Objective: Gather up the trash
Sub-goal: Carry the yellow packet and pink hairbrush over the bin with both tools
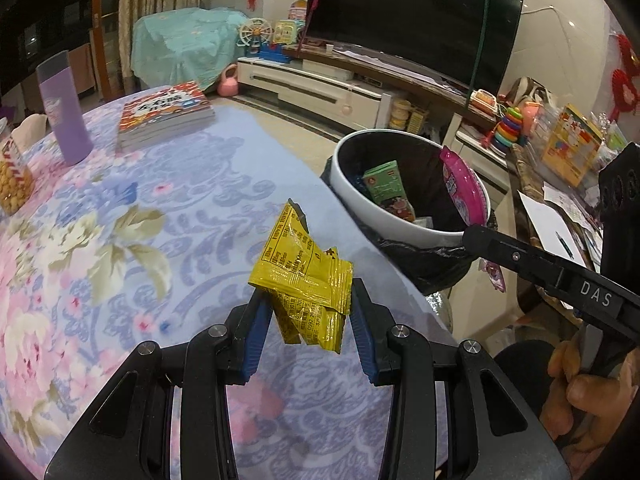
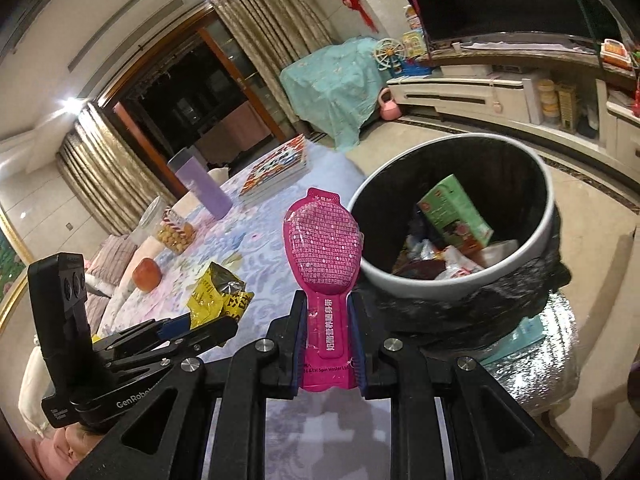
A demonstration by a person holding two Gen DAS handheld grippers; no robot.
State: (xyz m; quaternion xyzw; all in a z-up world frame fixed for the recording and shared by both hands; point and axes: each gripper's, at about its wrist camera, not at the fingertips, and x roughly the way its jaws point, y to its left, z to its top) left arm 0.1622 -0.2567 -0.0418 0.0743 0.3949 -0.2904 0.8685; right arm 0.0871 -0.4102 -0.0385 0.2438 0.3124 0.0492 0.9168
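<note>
our left hand-held gripper (image 1: 306,308) pinches a yellow wrapper (image 1: 306,280) above the table (image 1: 160,200); our right hand-held gripper (image 2: 326,344) clamps a pink packet (image 2: 326,264) beside the trash bin (image 2: 452,280).

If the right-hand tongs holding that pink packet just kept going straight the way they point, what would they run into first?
Probably the white round trash bin with its black liner: the right tongs, shut on the pink spoon-shaped packet, aim at its near rim. Depth is uncertain.
</note>
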